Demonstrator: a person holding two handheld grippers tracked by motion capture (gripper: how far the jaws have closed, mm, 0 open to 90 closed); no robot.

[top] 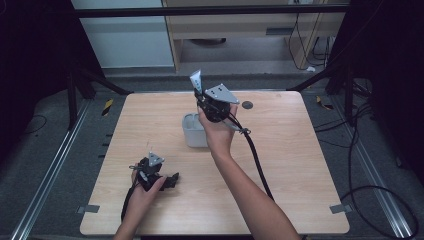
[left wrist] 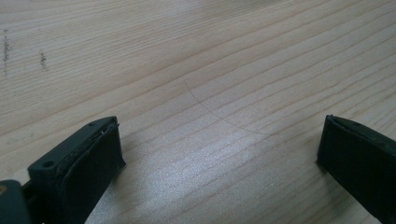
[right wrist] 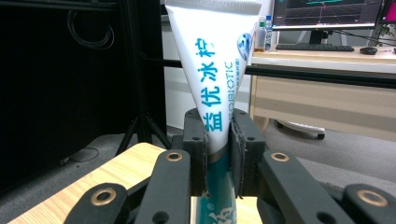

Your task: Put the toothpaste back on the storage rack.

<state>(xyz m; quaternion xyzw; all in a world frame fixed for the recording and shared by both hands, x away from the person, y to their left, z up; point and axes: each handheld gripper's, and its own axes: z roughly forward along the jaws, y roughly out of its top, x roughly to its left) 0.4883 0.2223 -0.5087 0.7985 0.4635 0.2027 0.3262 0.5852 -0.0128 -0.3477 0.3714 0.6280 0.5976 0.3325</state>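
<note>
1. My right gripper (right wrist: 218, 154) has its two black jaws closed tight on a white toothpaste tube (right wrist: 217, 60) with blue lettering. The pads clamp its narrower lower part, and the flat crimped end points up.
2. From above, my right gripper (top: 212, 102) is raised just over a small grey container (top: 192, 131) near the middle of the table, with the tube (top: 196, 80) sticking up beyond it.
3. My left gripper (left wrist: 219, 154) has its jaws spread wide apart, holding nothing, with bare wood grain between them.
4. From above, my left gripper (top: 160, 177) rests low on the wooden table (top: 290, 165) near its front left, well apart from the container.
5. The table is pale wood, with a small dark round disc (top: 247, 105) near its far edge.
6. A black cable (top: 257, 160) trails from my right gripper along my forearm.
7. Beyond the table are grey floor, black frame bars and a desk (right wrist: 327, 102) with a monitor (right wrist: 327, 11) and keyboard (right wrist: 314, 47).
</note>
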